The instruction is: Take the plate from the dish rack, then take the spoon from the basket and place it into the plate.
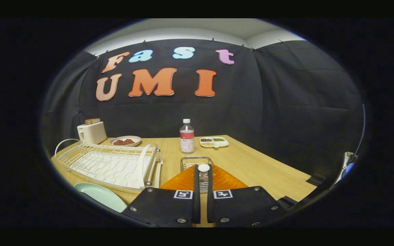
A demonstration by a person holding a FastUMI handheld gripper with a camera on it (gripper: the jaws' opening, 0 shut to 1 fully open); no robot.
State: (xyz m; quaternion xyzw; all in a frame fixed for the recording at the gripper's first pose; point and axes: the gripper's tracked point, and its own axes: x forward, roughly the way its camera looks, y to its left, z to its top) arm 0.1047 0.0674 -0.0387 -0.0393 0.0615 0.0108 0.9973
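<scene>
The gripper has its fingers drawn close, a narrow gap between them, and the spoon stands upright in that gap with both fingers pressing its handle; its white rounded end shows just above the fingertips. Directly behind it sits the wire basket, on a wooden table. To the left of the fingers lies the pale green plate, flat on the table just in front of the white dish rack. Farther off stand a bottle, a divided tray, a dish of something red and a toaster. Black cloth walls the booth behind.
</scene>
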